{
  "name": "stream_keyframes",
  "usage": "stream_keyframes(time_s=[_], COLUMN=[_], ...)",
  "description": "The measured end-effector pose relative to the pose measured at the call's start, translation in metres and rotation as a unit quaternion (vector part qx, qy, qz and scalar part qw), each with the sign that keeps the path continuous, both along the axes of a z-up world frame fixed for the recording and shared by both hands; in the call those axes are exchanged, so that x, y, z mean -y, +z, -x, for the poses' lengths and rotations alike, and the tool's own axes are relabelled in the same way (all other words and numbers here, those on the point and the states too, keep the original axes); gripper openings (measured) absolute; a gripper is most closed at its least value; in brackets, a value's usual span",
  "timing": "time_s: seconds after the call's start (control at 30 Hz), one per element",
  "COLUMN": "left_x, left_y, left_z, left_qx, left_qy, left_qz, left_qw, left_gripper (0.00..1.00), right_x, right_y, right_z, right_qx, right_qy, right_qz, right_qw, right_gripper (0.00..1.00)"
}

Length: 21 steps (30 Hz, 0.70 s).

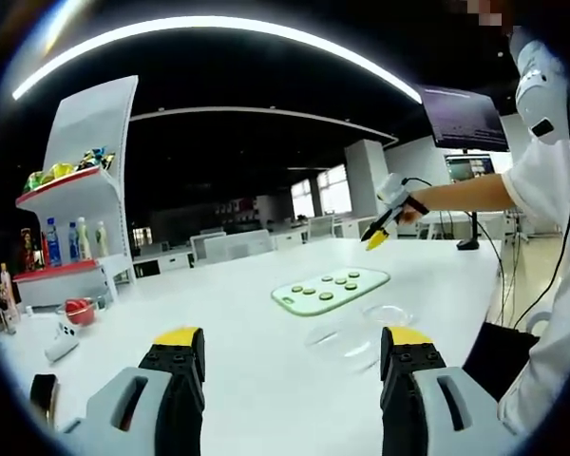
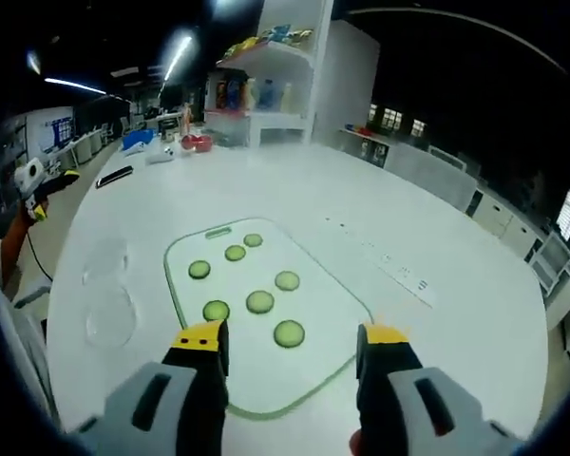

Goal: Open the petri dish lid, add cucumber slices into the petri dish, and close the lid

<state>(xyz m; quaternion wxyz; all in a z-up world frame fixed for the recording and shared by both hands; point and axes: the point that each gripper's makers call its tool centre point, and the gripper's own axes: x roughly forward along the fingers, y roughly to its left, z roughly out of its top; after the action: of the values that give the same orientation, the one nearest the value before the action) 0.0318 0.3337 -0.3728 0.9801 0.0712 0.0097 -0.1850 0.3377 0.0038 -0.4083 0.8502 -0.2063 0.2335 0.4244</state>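
On the white tabletop [image 2: 437, 218], item one: a pale green cutting board [image 2: 334, 356] carrying seven cucumber slices [image 2: 259, 302], lying straight ahead of my right gripper [image 2: 291, 345], whose yellow-tipped fingers [image 2: 201, 338] stand wide apart, holding nothing, poised above the board's near end. Item two: the clear petri dish [image 2: 107, 318] and a second clear round piece [image 2: 104, 259], which I take for its lid, resting side by side on the bare tabletop just beside the board; which of the two is the lid I cannot tell for certain. In the left gripper view the same glassware [image 1: 347, 344] sits between me and the board [image 1: 331, 290]. My left gripper [image 1: 292, 348] is held back from the things, fingers [image 1: 178, 338] wide and empty. Item three, at the far end: a white shelf unit [image 1: 85, 190] with bottles [image 1: 66, 242] and packets, and a red bowl [image 1: 79, 311] on the tabletop near it. My right gripper [image 1: 378, 237] also shows in the left gripper view, raised above the tabletop's far edge.
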Motion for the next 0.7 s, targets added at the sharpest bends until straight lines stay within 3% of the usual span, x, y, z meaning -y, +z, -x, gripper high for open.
stream_keyframes(time_s=[0.7], left_x=[-0.003], left_y=[-0.001], left_z=[-0.001], left_qx=[-0.004], left_qy=[0.003], left_qz=[0.000], left_qw=[1.0000], left_gripper=[0.75], right_x=[-0.017], right_y=[-0.032], right_z=[-0.010], right_qx=[-0.027], right_qy=[0.014], right_qz=[0.031], right_qw=[0.9990], right_gripper=[0.52])
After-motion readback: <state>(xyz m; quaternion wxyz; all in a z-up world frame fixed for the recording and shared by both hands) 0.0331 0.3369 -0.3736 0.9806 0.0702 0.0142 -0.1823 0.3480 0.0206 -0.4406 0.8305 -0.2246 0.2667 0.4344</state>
